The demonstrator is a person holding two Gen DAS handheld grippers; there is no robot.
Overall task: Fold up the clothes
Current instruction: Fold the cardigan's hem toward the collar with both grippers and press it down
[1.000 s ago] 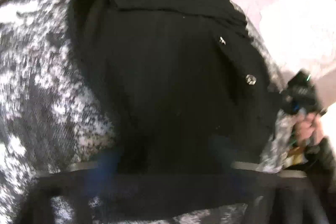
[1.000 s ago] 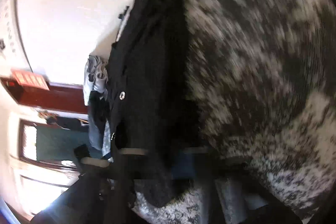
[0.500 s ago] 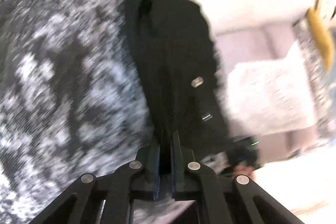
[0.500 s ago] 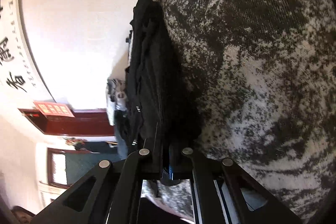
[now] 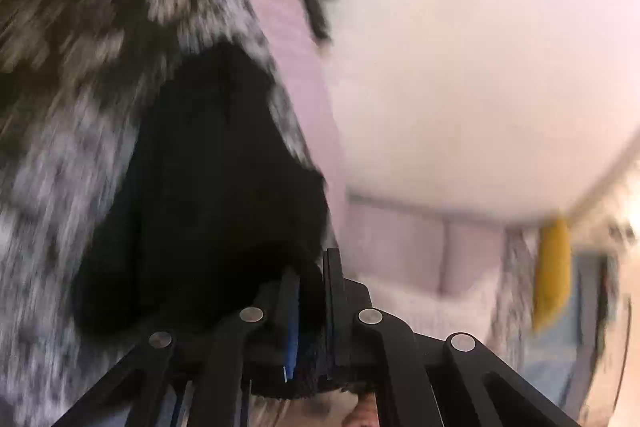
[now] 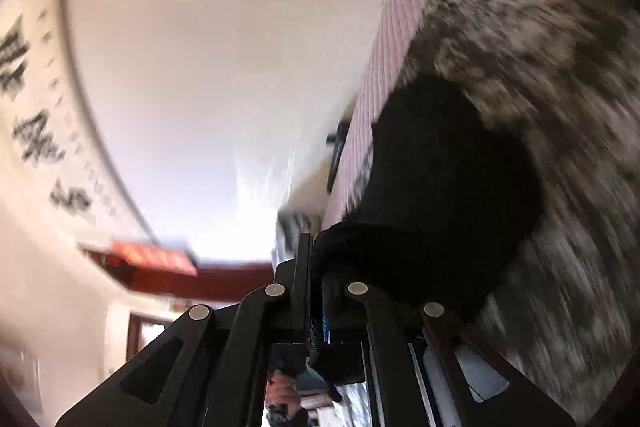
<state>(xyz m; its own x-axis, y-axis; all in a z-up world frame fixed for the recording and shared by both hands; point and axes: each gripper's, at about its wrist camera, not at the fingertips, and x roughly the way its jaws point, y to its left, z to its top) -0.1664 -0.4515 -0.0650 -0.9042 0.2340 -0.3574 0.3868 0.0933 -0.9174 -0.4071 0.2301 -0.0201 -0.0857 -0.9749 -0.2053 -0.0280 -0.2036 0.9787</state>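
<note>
A speckled grey-and-white bedspread (image 5: 72, 75) fills the left of my left view and the right of my right view, blurred; a pink quilted band (image 6: 396, 39) runs along its edge against a pale wall (image 5: 460, 67); a yellow cloth (image 5: 554, 267) hangs far right, and calligraphy (image 6: 36, 131) marks the wall on my right side; nothing blocks either gripper; the black garment (image 5: 208, 195) bunches on the bedspread, its edge pinched in my left gripper (image 5: 310, 291), jaws narrow and opening slightly; my right gripper (image 6: 314, 267) likewise nips the garment's edge, jaws narrow and easing apart.
</note>
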